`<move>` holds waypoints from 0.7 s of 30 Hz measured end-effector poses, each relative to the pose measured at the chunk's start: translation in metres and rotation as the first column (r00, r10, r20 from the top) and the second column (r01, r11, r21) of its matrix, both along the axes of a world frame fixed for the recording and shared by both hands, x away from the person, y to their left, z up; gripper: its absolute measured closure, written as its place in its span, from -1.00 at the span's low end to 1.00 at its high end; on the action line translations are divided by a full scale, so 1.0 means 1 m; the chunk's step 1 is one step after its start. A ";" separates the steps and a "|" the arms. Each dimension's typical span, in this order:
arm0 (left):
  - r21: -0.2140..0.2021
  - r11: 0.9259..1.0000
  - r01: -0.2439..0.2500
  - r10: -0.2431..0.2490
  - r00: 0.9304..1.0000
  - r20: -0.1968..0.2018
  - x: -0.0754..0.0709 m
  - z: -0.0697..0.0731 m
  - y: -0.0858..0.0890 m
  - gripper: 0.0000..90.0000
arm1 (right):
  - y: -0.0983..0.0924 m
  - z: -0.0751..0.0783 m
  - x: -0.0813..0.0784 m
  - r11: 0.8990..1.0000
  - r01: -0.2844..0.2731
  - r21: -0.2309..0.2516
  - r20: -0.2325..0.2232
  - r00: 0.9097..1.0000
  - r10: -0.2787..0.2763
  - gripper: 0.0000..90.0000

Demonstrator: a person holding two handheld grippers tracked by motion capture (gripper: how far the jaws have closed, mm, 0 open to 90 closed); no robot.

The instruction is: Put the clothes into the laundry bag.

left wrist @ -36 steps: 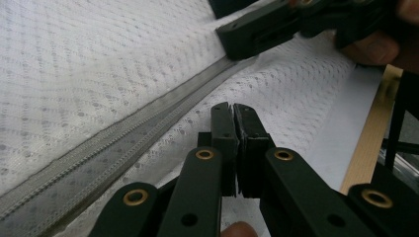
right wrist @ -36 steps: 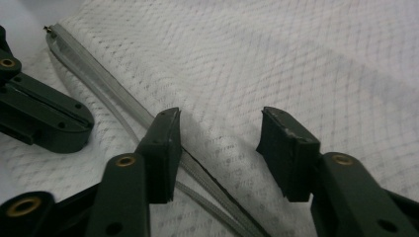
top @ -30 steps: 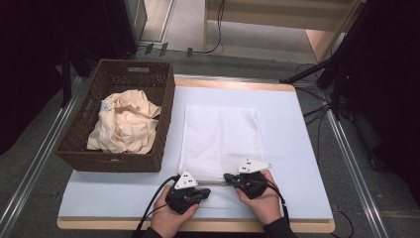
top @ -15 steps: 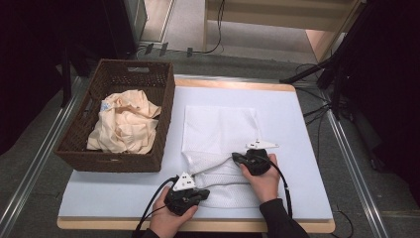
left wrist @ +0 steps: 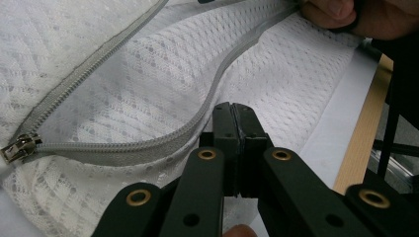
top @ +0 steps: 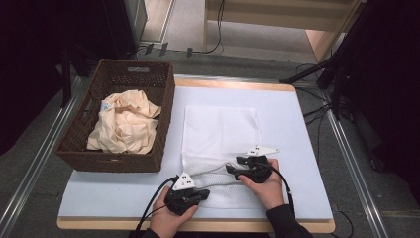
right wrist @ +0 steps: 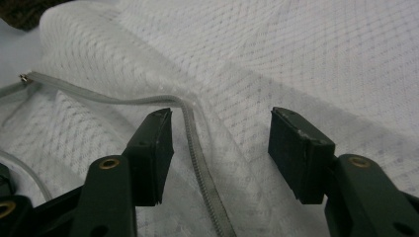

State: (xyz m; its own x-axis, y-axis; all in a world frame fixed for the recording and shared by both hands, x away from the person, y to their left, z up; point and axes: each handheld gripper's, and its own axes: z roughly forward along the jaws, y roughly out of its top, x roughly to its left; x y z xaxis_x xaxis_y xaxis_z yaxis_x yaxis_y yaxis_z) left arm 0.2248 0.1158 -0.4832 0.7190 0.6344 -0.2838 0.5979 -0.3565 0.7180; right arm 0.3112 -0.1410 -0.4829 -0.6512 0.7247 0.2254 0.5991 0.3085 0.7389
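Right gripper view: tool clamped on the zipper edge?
No: the right tool stands open, the zipper edge of the mesh bag lying loose between.

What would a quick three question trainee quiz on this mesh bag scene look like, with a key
1. True or false: the right gripper is clamped on the zipper.
2. Which gripper is shut on the white mesh bag? A) left gripper B) right C) neither
3. What lies in the wicker basket?

Key
1. False: its fingers stand apart, having just been opening, with the zipper lying loose between them.
2. A: it pinches the lower zipper edge.
3. A crumpled cream cloth.
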 end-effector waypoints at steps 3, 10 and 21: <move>-0.002 1.000 0.001 -0.001 1.000 -0.003 0.000 0.000 0.000 0.99 | 0.004 0.002 -0.005 0.999 0.010 -0.042 0.007 1.000 -0.010 -0.05; -0.006 1.000 -0.001 0.001 1.000 0.008 -0.002 0.000 -0.001 0.94 | 0.018 0.002 -0.015 0.986 0.059 -0.159 0.075 0.996 -0.047 -0.06; -0.005 1.000 0.000 0.000 1.000 0.003 -0.001 0.000 0.000 0.93 | 0.007 0.009 -0.019 0.999 0.046 -0.021 0.108 0.993 -0.044 0.96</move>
State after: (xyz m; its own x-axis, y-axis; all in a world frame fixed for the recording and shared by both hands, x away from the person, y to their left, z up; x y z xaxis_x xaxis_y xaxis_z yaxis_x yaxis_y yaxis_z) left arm 0.2235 0.1154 -0.4833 0.7201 0.6328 -0.2847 0.5958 -0.3535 0.7212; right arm 0.2920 -0.1344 -0.4735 -0.6374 0.7580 0.1382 0.5302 0.3013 0.7926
